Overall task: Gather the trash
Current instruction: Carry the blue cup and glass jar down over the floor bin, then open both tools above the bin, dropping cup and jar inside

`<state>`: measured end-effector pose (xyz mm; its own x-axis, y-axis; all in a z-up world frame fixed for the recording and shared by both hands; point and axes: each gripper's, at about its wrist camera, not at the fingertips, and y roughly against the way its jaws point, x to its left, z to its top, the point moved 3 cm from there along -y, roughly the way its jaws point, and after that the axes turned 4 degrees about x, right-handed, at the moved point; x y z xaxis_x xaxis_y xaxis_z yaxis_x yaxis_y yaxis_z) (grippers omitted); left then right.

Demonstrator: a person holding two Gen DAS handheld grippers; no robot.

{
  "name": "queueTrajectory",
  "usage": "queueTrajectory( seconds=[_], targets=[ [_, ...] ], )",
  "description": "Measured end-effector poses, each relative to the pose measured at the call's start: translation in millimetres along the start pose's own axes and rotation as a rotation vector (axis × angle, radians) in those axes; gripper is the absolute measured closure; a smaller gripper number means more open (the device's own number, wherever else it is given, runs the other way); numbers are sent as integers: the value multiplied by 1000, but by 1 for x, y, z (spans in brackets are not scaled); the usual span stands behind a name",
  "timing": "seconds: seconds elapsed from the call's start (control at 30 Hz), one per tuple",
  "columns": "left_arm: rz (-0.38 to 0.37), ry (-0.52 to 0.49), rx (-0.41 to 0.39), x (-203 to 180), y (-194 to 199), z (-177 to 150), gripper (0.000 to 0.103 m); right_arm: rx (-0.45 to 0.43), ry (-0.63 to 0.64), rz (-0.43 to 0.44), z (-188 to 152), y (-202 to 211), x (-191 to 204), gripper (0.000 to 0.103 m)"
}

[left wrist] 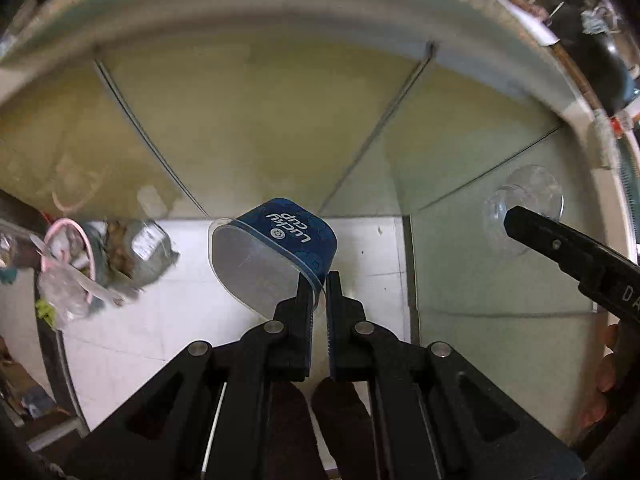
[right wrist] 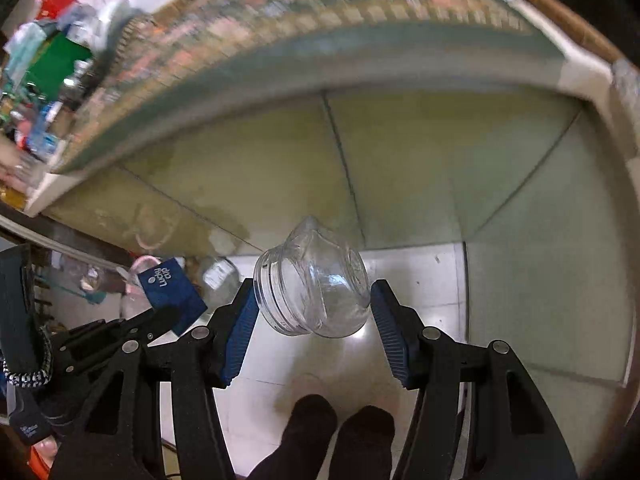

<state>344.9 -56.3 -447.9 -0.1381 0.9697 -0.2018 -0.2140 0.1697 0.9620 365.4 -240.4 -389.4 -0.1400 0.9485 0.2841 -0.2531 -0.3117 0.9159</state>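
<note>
My left gripper (left wrist: 319, 288) is shut on the rim of a blue "Lucky Cup" plastic cup (left wrist: 276, 248), which hangs tilted with its open mouth to the left; the cup also shows in the right wrist view (right wrist: 172, 292). My right gripper (right wrist: 314, 312) is shut on a clear plastic dome lid (right wrist: 314, 286), held between its blue pads (right wrist: 240, 332). In the left wrist view the lid (left wrist: 524, 208) shows at the right behind a right finger (left wrist: 560, 248). Both are held above a pale tiled floor.
A pile of trash with a clear bag and pink-rimmed item (left wrist: 80, 264) lies on the floor at the left. A yellow-green wall (left wrist: 260, 120) rises ahead, under a counter edge (right wrist: 280, 72). My dark-socked feet (right wrist: 340, 432) stand below.
</note>
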Motion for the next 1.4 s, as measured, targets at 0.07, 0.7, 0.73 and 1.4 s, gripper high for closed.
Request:
queueTrajectory(
  seconds=[0.07, 0.7, 0.73, 1.4],
  targets=[
    [-3, 10, 31, 2, -33, -1, 99, 28, -10, -11, -2, -28, -14, 49],
    [-92, 124, 248, 43, -283, 12, 84, 179, 23, 25, -9, -208, -36, 49],
    [-88, 127, 246, 41, -285, 13, 84, 185, 20, 28, -9, -211, -36, 49],
    [30, 172, 134, 92, -174, 2, 84, 284, 116, 59, 6, -225, 14, 48]
  ],
)
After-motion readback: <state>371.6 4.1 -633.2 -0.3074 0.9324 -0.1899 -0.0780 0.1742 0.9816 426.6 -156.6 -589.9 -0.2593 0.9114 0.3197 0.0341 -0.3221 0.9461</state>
